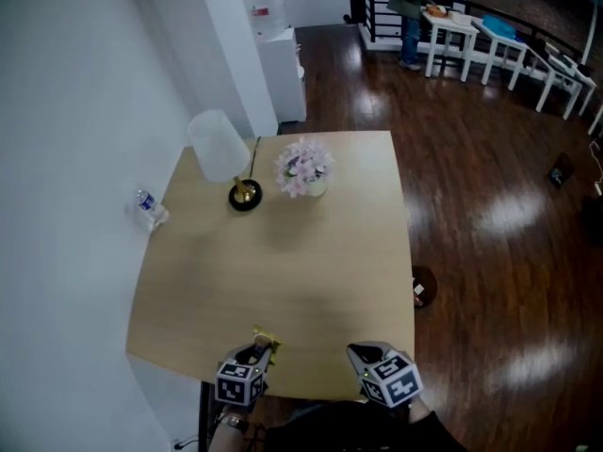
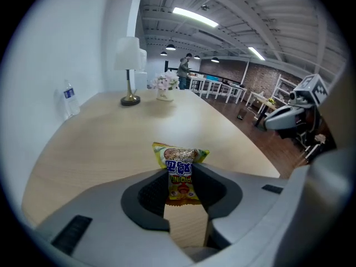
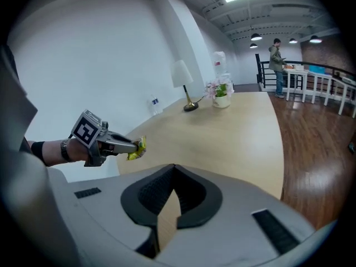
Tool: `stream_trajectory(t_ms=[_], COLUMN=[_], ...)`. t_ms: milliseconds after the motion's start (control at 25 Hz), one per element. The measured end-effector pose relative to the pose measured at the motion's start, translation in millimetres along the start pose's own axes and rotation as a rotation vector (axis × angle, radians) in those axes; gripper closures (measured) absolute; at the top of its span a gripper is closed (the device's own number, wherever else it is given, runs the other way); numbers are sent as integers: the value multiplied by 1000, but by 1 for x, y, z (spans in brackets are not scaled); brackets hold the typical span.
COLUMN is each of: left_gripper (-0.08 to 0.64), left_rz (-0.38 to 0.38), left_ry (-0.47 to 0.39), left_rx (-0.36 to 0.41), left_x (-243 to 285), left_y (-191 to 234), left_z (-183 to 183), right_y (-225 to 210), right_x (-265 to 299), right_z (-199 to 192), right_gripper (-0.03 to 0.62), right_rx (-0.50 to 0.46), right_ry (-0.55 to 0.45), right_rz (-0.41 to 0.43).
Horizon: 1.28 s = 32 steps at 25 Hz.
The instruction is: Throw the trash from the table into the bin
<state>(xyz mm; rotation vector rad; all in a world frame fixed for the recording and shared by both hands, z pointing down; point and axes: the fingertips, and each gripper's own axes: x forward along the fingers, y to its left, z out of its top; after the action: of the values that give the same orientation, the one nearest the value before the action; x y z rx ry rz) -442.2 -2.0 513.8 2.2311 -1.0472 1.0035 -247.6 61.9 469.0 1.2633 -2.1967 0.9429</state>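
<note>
A small yellow snack packet with blue and red print is pinched between the pads of my left gripper, which is shut on it just over the near edge of the wooden table. The head view shows the left gripper at the bottom with the packet sticking out past its tips. The right gripper view catches it from the side, the packet hanging at the left gripper's tip. My right gripper hovers beside it at the table's near edge, jaws together with nothing between them.
A white-shaded lamp, a vase of pink flowers and a water bottle stand at the table's far side. A white wall runs along the left. Dark wood floor lies to the right, with white tables and a person far off.
</note>
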Motion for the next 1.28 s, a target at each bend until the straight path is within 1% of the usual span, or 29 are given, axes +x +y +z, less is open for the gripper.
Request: stream_trajectory(t_ms=[160, 320, 440, 520, 640, 720, 840, 960, 1080, 1280], left_gripper=[428, 430, 430, 430, 430, 430, 431, 431, 431, 431], left_rz=[-37, -85, -116, -137, -166, -183, -212, -248, -270, -286], left_ry=[12, 38, 45, 39, 21, 9, -19, -34, -30, -12], left_rx=[23, 39, 36, 64, 125, 156, 184, 204, 205, 199], left_x=[25, 38, 45, 48, 55, 57, 59, 65, 66, 71], left_y=[-82, -168, -218, -243, -267, -279, -291, -301, -307, -332], left_z=[9, 24, 34, 40, 46, 52, 60, 59, 54, 54], right_y=[-43, -89, -117, -130, -146, -156, -160, -159, -162, -186], right_x=[-36, -81, -106, -119, -132, -137, -147, -159, -159, -156], right_z=[-28, -55, -75, -83, -89, -90, -89, -91, -101, -110], right_gripper=[584, 584, 584, 584, 584, 584, 584, 584, 584, 584], right_rx=[35, 60, 88, 117, 151, 157, 149, 118, 146, 162], right_ry=[-23, -23, -2, -3, -17, -30, -42, -26, -5, 23], right_rz=[10, -6, -13, -22, -50, -80, -126, -164, -159, -134])
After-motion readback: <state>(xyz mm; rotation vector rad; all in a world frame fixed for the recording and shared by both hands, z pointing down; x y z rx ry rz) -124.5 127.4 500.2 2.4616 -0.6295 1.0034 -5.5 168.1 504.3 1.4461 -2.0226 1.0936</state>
